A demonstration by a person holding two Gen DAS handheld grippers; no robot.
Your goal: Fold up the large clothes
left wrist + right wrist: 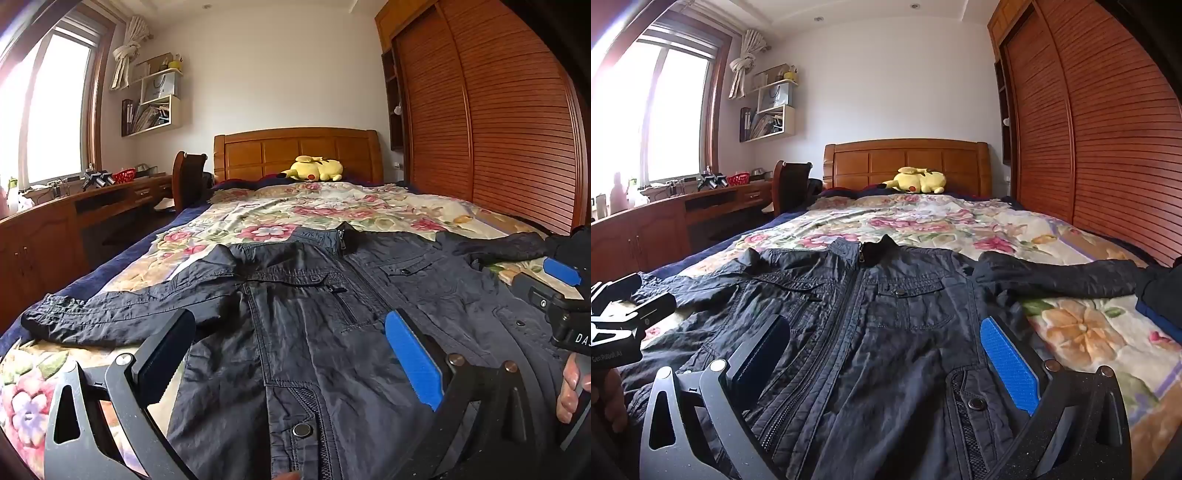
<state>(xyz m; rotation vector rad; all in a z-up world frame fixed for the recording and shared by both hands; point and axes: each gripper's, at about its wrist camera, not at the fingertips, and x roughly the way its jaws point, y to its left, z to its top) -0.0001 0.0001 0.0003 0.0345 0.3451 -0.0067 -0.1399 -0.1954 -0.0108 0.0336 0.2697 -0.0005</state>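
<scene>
A dark navy zip jacket (314, 314) lies spread front-up on the floral bedspread, collar toward the headboard, both sleeves stretched out sideways. It also shows in the right wrist view (886, 314). My left gripper (291, 350) is open and empty, hovering over the jacket's lower left front. My right gripper (886, 354) is open and empty over the lower right front. The right gripper shows at the right edge of the left wrist view (554, 291); the left gripper shows at the left edge of the right wrist view (628, 310).
The floral bedspread (1089, 332) covers a wooden bed. A yellow plush toy (918, 181) lies by the headboard (905, 162). A slatted wardrobe (1108, 147) runs along the right. A desk (55, 221) and chair (188, 177) stand at left under the window.
</scene>
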